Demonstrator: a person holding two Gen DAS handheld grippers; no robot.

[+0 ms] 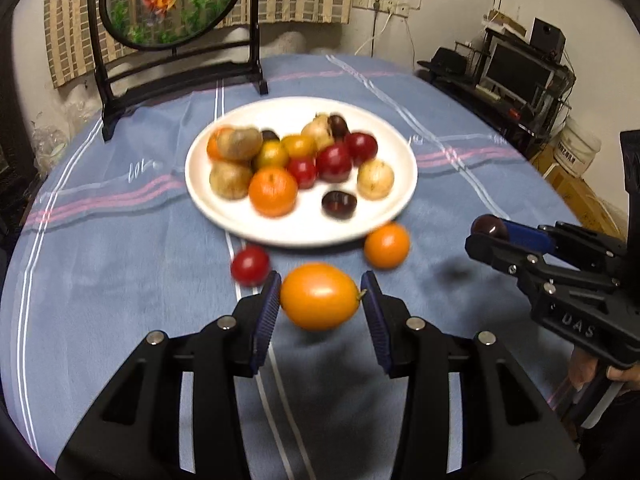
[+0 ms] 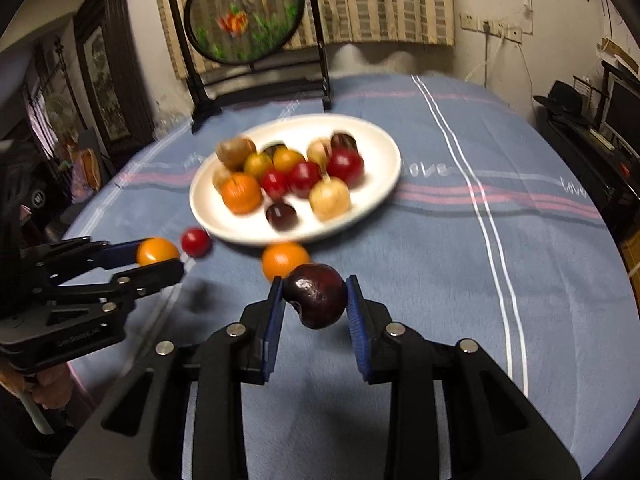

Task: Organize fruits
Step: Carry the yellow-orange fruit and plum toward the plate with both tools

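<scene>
the left gripper (image 1: 320, 300) clamps an orange fruit (image 1: 319, 295) above the cloth (image 1: 120, 272); the right gripper (image 2: 316, 300) clamps a dark cherry (image 2: 316, 294). a red tomato (image 1: 250, 265) and an orange (image 1: 386, 245) lie just before the plate (image 1: 400, 184) of fruit.

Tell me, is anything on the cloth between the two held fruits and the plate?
Yes. A red fruit and an orange fruit lie on the cloth just before the plate. The left gripper holds a yellow fruit and the right gripper a dark fruit above the cloth, so both can pass over them.
</scene>
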